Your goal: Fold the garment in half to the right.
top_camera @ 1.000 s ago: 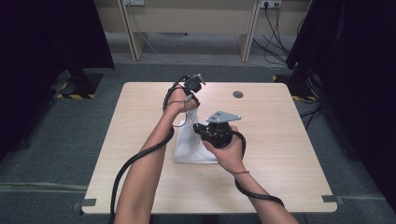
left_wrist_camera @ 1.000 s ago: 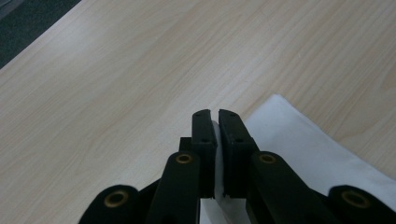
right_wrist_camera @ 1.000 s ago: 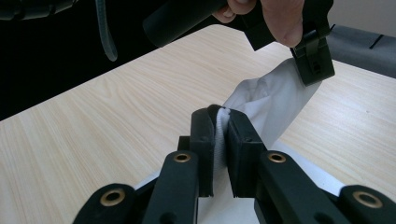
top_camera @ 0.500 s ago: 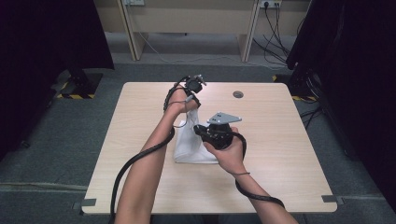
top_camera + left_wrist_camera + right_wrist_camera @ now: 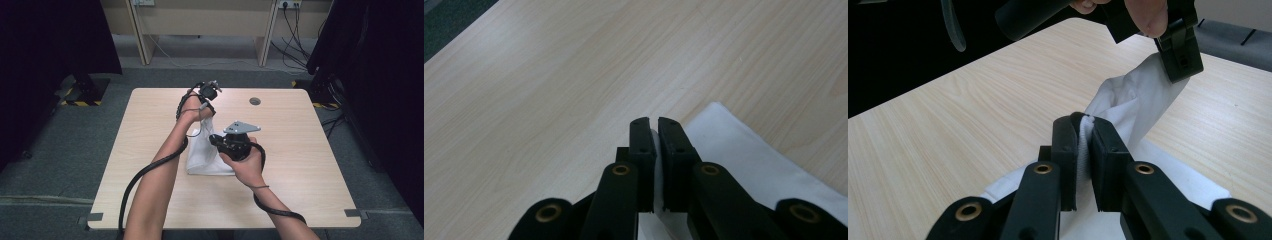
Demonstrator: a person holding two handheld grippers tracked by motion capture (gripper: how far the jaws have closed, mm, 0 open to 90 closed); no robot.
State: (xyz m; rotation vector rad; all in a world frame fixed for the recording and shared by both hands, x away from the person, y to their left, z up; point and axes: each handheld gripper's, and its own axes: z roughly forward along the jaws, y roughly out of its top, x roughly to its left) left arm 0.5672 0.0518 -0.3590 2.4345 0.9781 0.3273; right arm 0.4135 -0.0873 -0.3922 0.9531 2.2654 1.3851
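A white cloth (image 5: 204, 159) lies at the middle of the light wooden table (image 5: 300, 165), one part pulled up off the surface. My left gripper (image 5: 208, 106) is shut on the raised top corner, held above the table. In the left gripper view a thin white edge sits pinched at the left gripper (image 5: 654, 131), with the cloth (image 5: 749, 165) spreading to the right below. My right gripper (image 5: 215, 141) is shut on a fold lower down; in the right gripper view the right gripper (image 5: 1083, 125) clamps the cloth (image 5: 1140, 102), which rises taut to the left gripper (image 5: 1180, 57).
A small round grey grommet (image 5: 255, 101) sits in the tabletop at the back right. Black cables (image 5: 135, 185) trail from both grippers over the front edge. Dark curtains stand on both sides, and a pale desk frame (image 5: 200, 30) stands behind the table.
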